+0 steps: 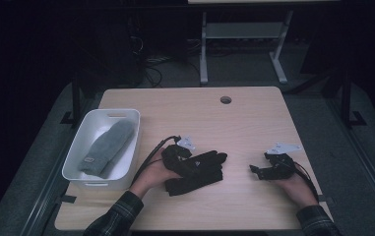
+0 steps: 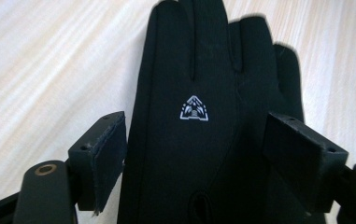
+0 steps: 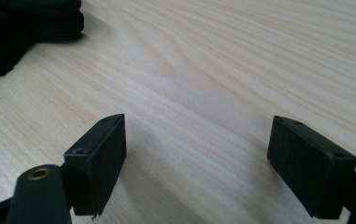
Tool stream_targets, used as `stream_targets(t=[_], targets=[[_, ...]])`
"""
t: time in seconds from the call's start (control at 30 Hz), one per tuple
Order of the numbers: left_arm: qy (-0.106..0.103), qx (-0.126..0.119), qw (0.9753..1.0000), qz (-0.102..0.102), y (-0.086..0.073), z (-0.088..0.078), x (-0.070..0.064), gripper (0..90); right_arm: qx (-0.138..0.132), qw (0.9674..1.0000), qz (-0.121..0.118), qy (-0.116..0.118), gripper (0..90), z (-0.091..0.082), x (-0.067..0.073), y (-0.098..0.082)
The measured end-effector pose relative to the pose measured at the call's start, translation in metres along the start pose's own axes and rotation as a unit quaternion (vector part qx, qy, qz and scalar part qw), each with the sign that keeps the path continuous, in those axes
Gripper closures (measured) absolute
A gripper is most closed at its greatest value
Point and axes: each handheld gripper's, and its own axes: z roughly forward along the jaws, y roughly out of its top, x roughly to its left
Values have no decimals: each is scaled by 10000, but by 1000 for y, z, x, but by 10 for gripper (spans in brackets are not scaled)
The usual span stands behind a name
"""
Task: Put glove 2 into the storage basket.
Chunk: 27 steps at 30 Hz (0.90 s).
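Bench [image 1: 254,118] of pale wood is seen from above. Near its left edge, a white bin [image 1: 79,147] holds a grey mitten [image 1: 107,147]. Toward the front edge, a black glove [image 2: 199,140] lies flat between the spread jaws of the left gripper [image 2: 194,154], pads not pressing. Near the right edge, the right gripper [image 3: 196,163] is held spread over bare wood.
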Motion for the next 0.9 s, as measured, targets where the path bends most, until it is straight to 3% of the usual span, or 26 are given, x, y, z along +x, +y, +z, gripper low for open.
stream_targets(t=[0.17, 0.4, 0.53, 0.67, 0.8, 0.9], targets=[[51, 81, 9999, 71, -2, 5, -2, 203, -6, 10000, 4, 8, 196, 0, 0, 0], [96, 9, 9999, 89, -5, 8, -3, 182, -8, 10000, 5, 23, 199, 0, 0, 0], [36, 3, 10000, 49, -6, 9, -2, 169, -10, 10000, 3, 24, 200, 0, 1, 0], [-54, 23, 10000, 76, -7, 8, -1, 215, -11, 10000, -17, 29, 200, 0, 1, 0], [-164, -65, 9998, -75, -10, 9, 2, 233, -9, 10000, -18, 29, 202, 0, 1, 0], [-233, -43, 9997, -72, -11, 9, 2, 262, -13, 10000, -19, 30, 202, 0, 1, 0]])
